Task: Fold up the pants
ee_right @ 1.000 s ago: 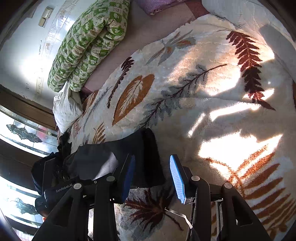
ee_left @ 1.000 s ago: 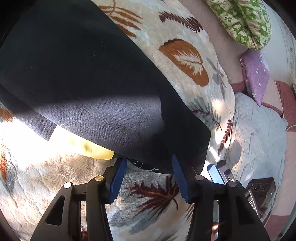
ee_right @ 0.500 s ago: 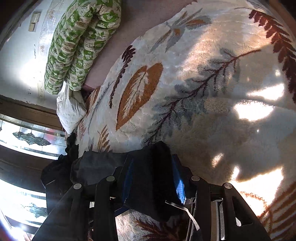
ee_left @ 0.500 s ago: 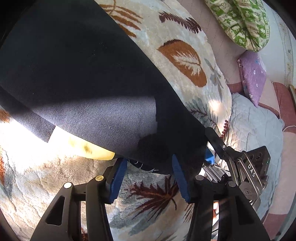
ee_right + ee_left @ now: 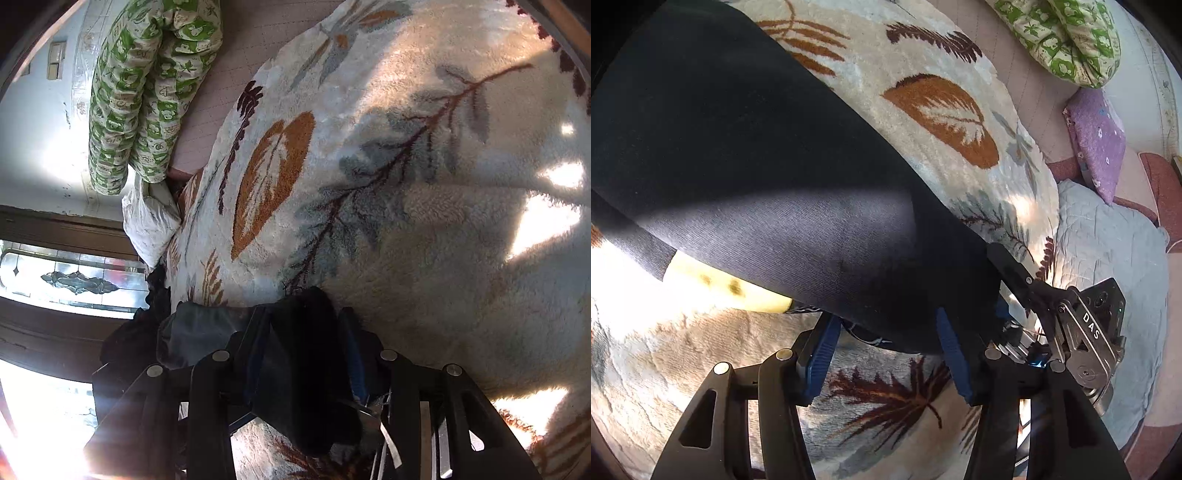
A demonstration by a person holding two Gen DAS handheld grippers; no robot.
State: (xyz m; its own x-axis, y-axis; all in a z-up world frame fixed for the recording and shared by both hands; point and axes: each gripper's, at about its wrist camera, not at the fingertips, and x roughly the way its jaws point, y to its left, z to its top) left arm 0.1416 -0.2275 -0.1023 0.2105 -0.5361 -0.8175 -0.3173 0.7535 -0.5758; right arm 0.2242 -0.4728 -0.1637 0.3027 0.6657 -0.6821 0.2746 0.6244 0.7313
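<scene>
Gripping the dark ribbed-fabric pants [image 5: 303,354] now, the right tool [image 5: 306,354] — earlier empty — is clamped on their corner. The left tool [image 5: 886,339] stays parted at the hem — touching nothing.

One pair of dark pants [image 5: 768,177] lies on one leaf-patterned blanket [image 5: 945,122]. Two grippers are in view: the left gripper [image 5: 886,347] and the right gripper [image 5: 303,354]. Far off are one green patterned quilt [image 5: 1067,33], one purple pillow [image 5: 1099,136], and one white pillow [image 5: 147,221].

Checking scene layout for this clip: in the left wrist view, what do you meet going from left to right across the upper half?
Dark pants → leaf-patterned blanket → green patterned pillow → purple cushion.
</scene>
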